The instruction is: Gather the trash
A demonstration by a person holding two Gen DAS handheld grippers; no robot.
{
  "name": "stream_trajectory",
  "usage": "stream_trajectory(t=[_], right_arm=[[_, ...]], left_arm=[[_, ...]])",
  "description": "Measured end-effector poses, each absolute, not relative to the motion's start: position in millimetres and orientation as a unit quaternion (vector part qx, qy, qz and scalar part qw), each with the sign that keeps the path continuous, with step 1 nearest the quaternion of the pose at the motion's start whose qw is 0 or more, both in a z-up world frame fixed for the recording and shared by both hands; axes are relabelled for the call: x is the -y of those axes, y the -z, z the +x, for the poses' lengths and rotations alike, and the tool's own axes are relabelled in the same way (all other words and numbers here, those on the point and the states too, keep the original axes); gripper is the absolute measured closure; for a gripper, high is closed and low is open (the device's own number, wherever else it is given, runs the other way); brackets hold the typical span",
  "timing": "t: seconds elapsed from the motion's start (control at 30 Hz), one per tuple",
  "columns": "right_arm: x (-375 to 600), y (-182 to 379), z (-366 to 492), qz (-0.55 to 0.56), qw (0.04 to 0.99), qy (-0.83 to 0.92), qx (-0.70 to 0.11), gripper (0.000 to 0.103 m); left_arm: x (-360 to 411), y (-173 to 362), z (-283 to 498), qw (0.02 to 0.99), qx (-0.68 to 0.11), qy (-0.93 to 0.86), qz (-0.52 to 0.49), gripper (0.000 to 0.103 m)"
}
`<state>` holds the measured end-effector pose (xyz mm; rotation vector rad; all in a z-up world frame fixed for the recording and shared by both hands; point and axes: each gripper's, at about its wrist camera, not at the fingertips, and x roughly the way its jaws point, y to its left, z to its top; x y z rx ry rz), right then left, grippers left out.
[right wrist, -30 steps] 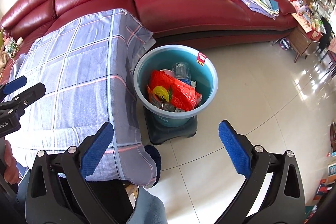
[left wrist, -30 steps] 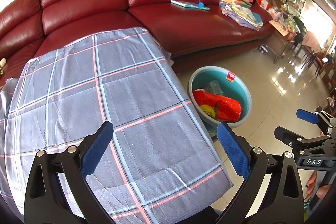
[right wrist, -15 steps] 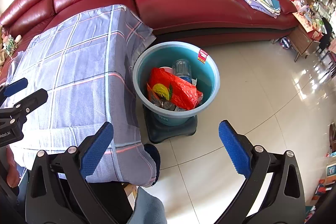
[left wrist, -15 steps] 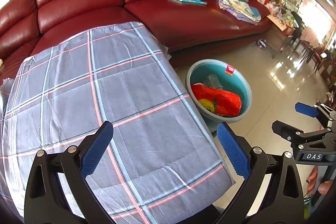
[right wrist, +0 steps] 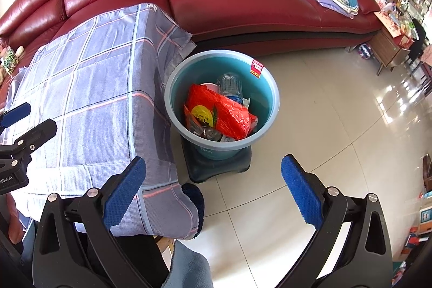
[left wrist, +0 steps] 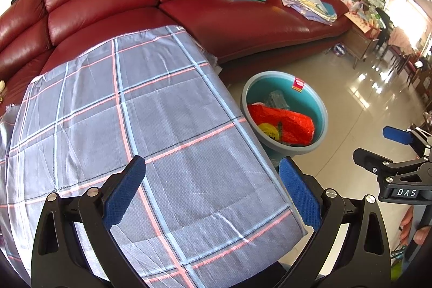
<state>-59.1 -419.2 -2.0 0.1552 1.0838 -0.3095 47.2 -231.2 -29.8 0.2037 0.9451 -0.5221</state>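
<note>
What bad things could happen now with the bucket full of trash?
The teal bucket sits perched on a dark stand narrower than its rim, so a bump from the open right gripper might tip it. The red bag lies piled high and could slide out. The tablecloth hangs beside the bucket and could snag.

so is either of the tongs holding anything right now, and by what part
Nothing is held. The left tongs are open above the checked cloth, and the right tongs are open over the floor near the teal bin.
</note>
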Motion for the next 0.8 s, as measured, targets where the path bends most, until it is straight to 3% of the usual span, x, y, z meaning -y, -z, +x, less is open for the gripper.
stream_trajectory(t=[0.8], right_arm=[[423.8, 8.4, -57.3, 0.069, 0.838, 0.156, -0.518, 0.007]], left_arm=[[230.4, 46.2, 59.7, 0.842, -0.475, 0.242, 0.087, 0.004]])
